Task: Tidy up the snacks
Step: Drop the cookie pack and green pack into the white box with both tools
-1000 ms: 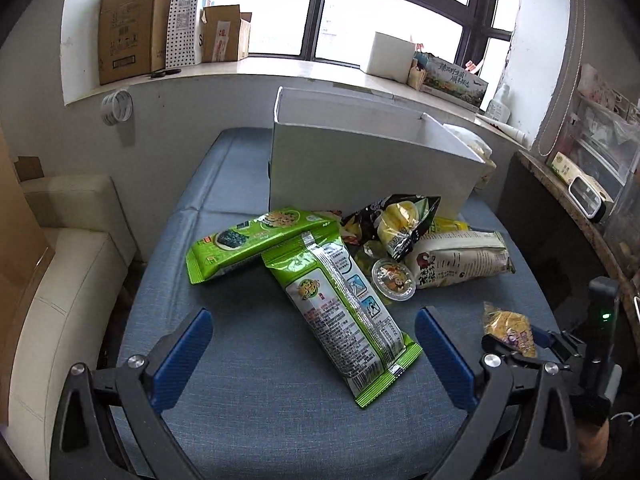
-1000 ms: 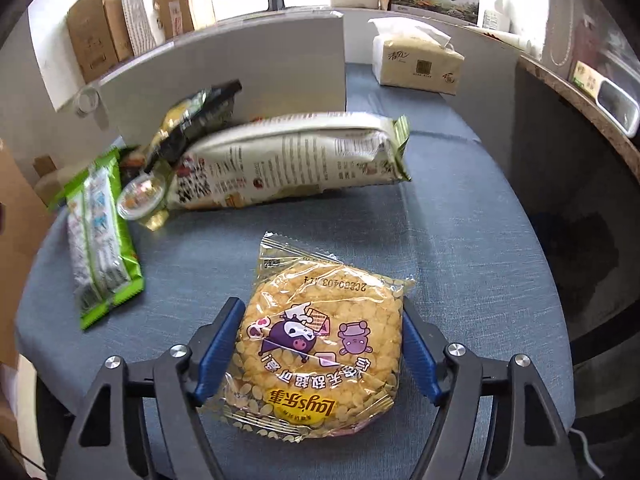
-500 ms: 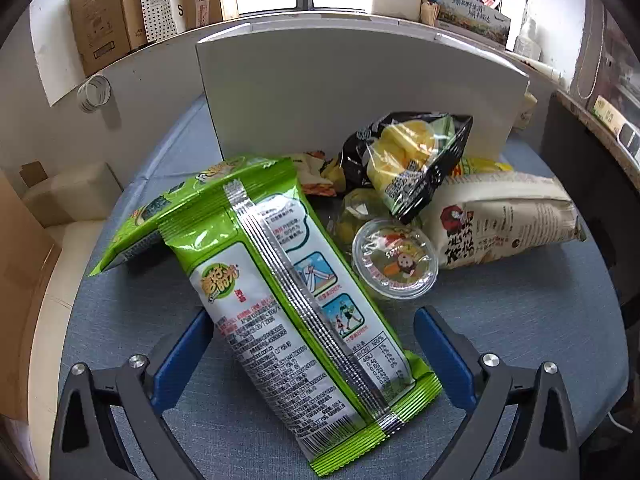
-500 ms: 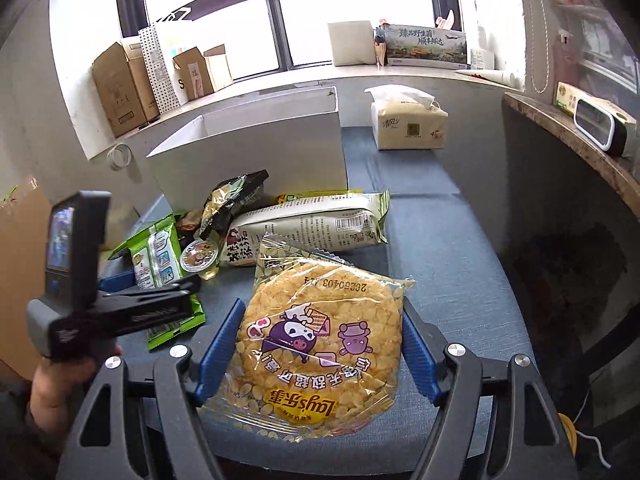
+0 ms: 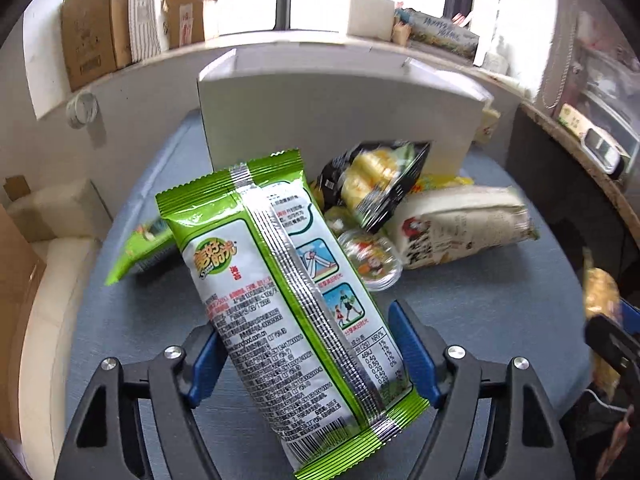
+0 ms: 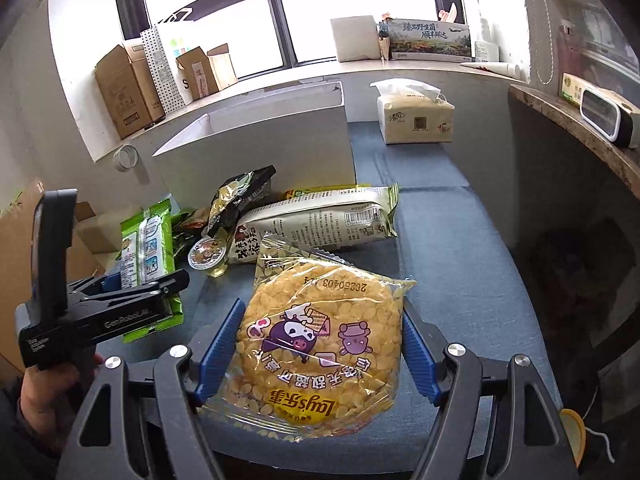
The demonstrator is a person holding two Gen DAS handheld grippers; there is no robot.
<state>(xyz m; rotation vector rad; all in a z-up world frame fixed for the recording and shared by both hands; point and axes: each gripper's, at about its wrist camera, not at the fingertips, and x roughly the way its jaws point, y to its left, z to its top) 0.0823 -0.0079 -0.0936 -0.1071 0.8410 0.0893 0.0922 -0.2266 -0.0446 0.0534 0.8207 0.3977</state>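
Window-side blue cushion, white box at its back edge. Left gripper pinches green pack; right gripper pinches corn cake. Both lifted. Clear the box rim, lower flat inside, then release.

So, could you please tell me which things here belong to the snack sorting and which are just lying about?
Job: green packet in left tool; round yellow cracker pack in right tool; white box; jelly cup.
Lying about: tissue pack; cardboard boxes.
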